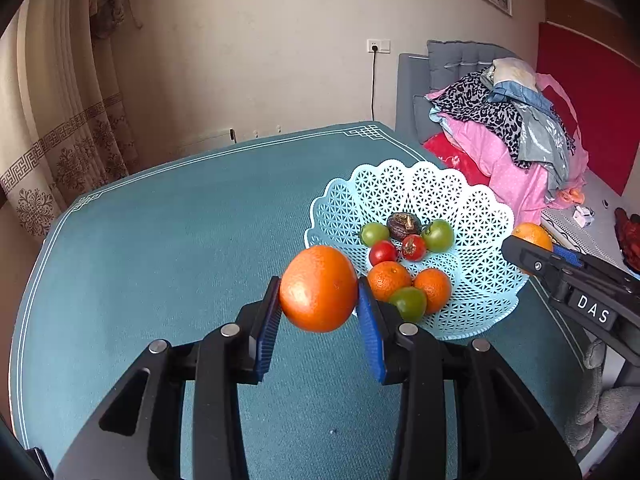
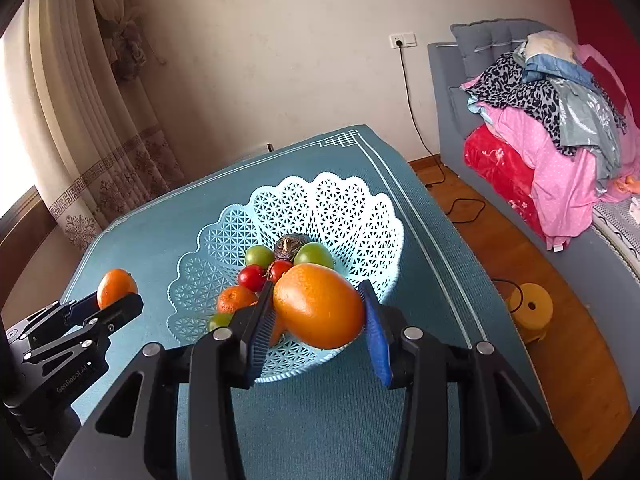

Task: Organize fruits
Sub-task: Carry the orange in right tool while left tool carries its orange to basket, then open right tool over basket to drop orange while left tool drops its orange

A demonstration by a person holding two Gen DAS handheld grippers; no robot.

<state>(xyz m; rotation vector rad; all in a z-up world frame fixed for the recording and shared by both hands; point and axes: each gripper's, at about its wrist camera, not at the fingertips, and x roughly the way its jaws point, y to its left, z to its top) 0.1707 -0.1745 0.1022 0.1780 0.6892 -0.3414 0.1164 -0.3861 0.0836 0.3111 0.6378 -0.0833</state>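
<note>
Cream walls, patterned curtains [image 1: 60, 148] and a grey bed [image 2: 448, 92] heaped with bright bedding [image 2: 552, 136] frame a worktop [image 1: 180, 240] under a teal cloth edged in white. On the wall, a socket [image 1: 378, 45] feeds a black cable [image 1: 373, 84] running down behind the worktop.

Toward the worktop's right side sits a pale blue lattice basket [image 1: 472, 216] with a scalloped rim. Its hollow holds two small oranges [image 1: 389, 280], three green tomatoes [image 1: 439, 235], two red tomatoes [image 1: 383, 252] and one dark, wrinkled fruit [image 1: 403, 225], all clustered and touching.

Poised above the cloth just left of the basket, the left gripper [image 1: 318, 304] has its blue-padded fingers [image 1: 370, 332] pressed against both sides of a large orange [image 1: 319, 288], holding it clear of the surface. The right gripper [image 2: 316, 320] clamps a second large orange [image 2: 319, 306] the same way, raised over the basket's near rim. Each gripper shows at the edge of the other's view, fruit in its grasp.

On the wooden floor [image 2: 560, 360] beside the bed stands a small yellow stool [image 2: 530, 308].
</note>
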